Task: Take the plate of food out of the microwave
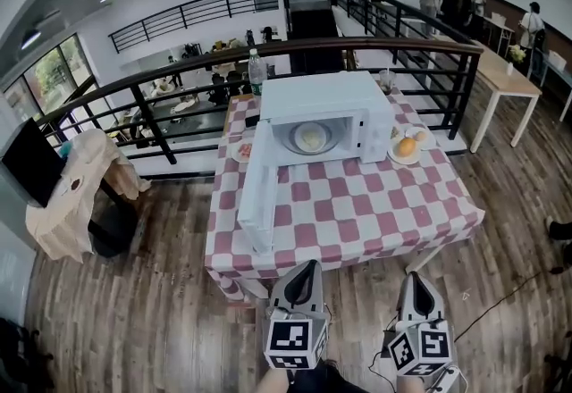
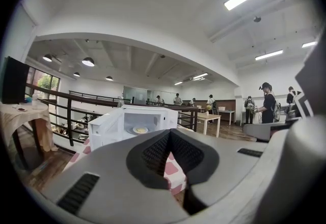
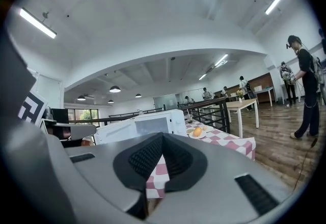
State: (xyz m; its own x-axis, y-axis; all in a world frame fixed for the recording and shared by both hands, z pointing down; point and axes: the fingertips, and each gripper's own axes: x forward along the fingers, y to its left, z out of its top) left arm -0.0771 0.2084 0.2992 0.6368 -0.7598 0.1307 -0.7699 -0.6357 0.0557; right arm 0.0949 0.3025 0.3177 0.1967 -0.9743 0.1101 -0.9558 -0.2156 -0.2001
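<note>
While both grippers hang at the bottom of the head view, just short of the checked worktop (image 1: 357,213), the one microwave (image 1: 326,110) stands at centre frame, its door (image 1: 259,190) swung wide to the left. Inside sits one plate of food (image 1: 311,137), pale and round. Left gripper (image 1: 309,268): fingers (image 2: 153,152) pressed together, nothing between them. Right gripper (image 1: 416,280): fingers (image 3: 144,157) pressed together too, empty. Two more plates flank the microwave, a left plate (image 1: 243,150) and a right plate (image 1: 407,148) carrying orange food. One bottle (image 1: 256,71) stands behind.

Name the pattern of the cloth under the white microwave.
A red-and-white checked tablecloth; head view shows it best.
</note>
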